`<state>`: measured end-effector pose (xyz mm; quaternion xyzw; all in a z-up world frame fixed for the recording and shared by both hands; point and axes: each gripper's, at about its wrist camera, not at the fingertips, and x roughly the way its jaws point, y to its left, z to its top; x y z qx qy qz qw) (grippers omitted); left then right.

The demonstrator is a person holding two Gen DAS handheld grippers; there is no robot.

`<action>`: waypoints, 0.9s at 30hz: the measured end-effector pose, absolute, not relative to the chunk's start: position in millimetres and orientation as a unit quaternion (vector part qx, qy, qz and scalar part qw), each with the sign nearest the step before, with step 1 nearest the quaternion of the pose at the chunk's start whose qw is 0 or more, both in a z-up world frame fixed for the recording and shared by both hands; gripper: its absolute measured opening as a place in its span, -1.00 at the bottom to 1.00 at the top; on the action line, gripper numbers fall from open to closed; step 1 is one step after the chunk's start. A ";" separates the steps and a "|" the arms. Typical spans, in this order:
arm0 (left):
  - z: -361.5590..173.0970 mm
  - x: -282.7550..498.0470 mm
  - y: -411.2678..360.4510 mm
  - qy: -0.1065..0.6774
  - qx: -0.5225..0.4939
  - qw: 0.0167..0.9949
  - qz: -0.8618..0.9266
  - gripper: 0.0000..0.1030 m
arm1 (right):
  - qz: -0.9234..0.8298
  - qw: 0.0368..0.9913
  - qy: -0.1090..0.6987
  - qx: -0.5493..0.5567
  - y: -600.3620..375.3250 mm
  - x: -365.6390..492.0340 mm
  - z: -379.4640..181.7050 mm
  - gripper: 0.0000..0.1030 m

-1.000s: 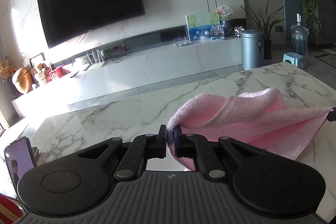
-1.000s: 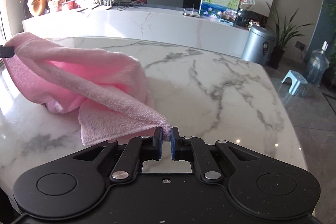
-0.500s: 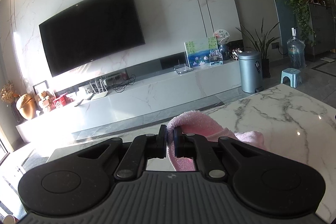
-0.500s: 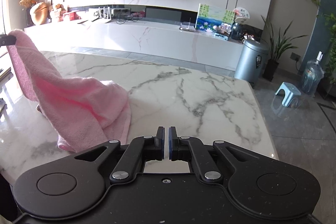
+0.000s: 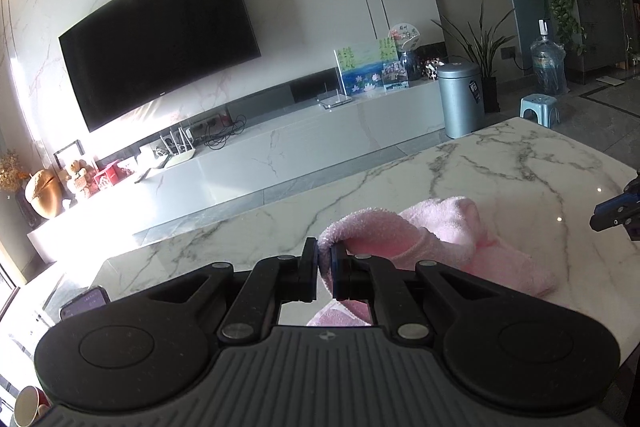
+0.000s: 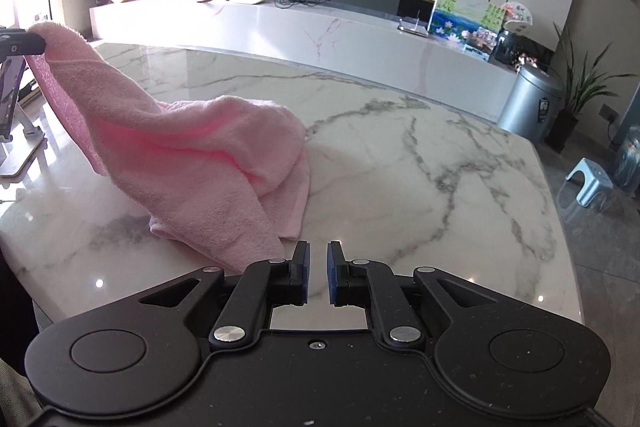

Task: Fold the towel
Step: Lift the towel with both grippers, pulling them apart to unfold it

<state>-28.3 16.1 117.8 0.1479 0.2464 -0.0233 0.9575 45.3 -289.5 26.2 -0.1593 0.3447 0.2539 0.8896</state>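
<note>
A pink towel (image 6: pixel 208 163) lies bunched on the white marble table (image 6: pixel 420 187), with one corner lifted. My left gripper (image 5: pixel 325 273) is shut on that corner of the pink towel (image 5: pixel 448 247) and holds it above the table; it shows at the left edge of the right wrist view (image 6: pixel 24 43). My right gripper (image 6: pixel 318 277) is open a little and empty, just in front of the towel's near edge. Its blue-padded tip shows at the right edge of the left wrist view (image 5: pixel 618 213).
A phone on a stand (image 6: pixel 12 99) sits at the table's left end, also seen low in the left wrist view (image 5: pixel 84 307). Beyond the table are a TV cabinet (image 6: pixel 300 31), a metal bin (image 6: pixel 528 103) and a blue stool (image 6: pixel 590 183).
My right gripper let go of the towel corner, and that side dropped onto the table. It has since opened slightly. My left gripper kept its corner, rose, then lowered somewhat.
</note>
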 end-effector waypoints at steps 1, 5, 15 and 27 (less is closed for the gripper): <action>115.7 -29.2 17.8 0.252 0.145 0.957 -0.023 -0.90 | 0.258 0.888 0.346 -0.161 -287.5 46.6 25.1 -0.80; 113.0 -32.9 22.9 0.267 0.137 0.953 -0.026 -0.90 | 0.290 0.877 0.343 -0.169 -279.3 53.2 23.3 -0.42; 102.1 -22.7 26.9 0.293 0.106 0.949 -0.040 -0.90 | 0.330 0.859 0.339 -0.193 -253.7 87.3 17.1 -0.36; 78.4 -2.7 34.3 0.327 0.090 0.940 -0.046 -0.90 | 0.380 0.841 0.335 -0.191 -209.4 135.1 5.4 -0.16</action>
